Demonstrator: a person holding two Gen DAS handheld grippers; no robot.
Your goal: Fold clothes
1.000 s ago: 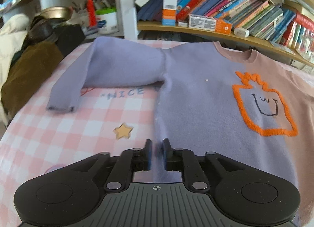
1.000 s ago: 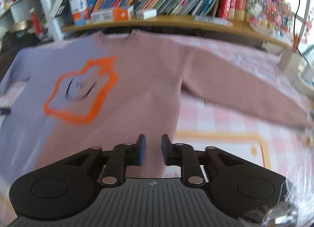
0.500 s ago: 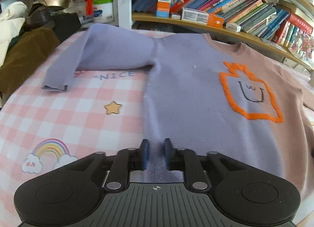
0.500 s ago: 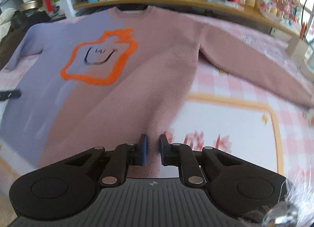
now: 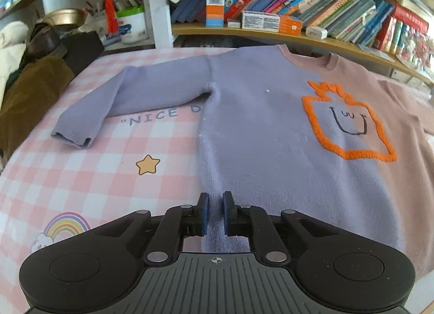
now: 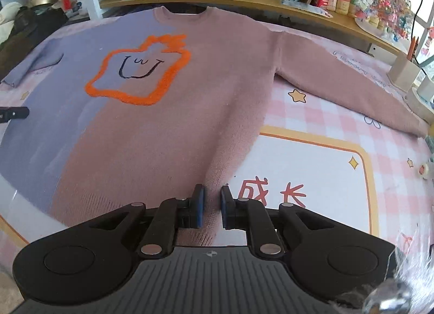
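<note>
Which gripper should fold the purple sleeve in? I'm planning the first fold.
Left. The left gripper sits at the sweater's purple side, purple sleeve just ahead; the right gripper is at the pink edge.

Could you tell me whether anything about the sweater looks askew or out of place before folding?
Mostly fine: the sweater lies flat, face up. Only the purple sleeve bends down at the elbow, while the pink sleeve runs out straight.
</note>
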